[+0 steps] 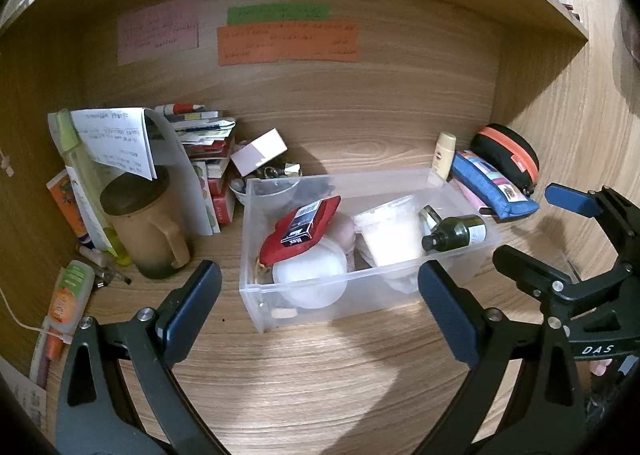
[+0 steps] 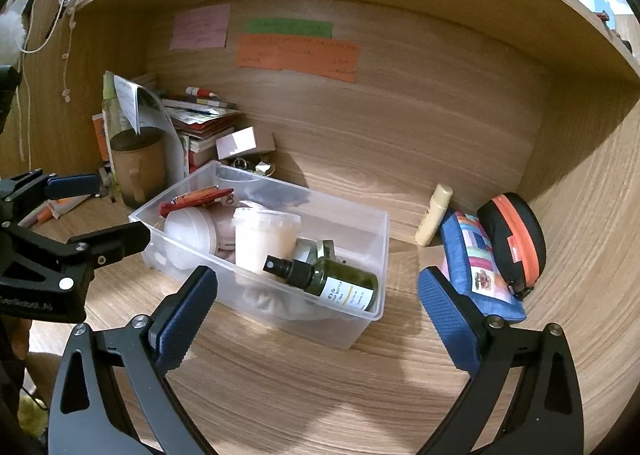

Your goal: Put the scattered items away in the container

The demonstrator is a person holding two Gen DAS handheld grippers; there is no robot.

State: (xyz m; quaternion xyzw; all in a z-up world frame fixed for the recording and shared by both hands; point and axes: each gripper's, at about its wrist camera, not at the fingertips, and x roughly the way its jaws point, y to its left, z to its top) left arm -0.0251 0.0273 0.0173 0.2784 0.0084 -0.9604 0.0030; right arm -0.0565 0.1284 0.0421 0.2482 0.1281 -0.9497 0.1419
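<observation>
With both tongs gaping wide and holding nothing, we're hovering left tongs (image 1: 320,309) and right tongs (image 2: 318,313) before the container (image 2: 362,317). We're probably targeting the blue pouch (image 2: 480,271) next.

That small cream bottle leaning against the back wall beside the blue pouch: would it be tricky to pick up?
Probably a little. The cream bottle stands tilted against the wall, so a nudge would likely topple it. Its round, smooth-looking body might roll or slip between flat fingers. It looks small and plastic, so likely light and not fragile. The blue pouch sits close, crowding one side.

Clear glossy plastic container (image 2: 360,251), seemingly smooth
</observation>
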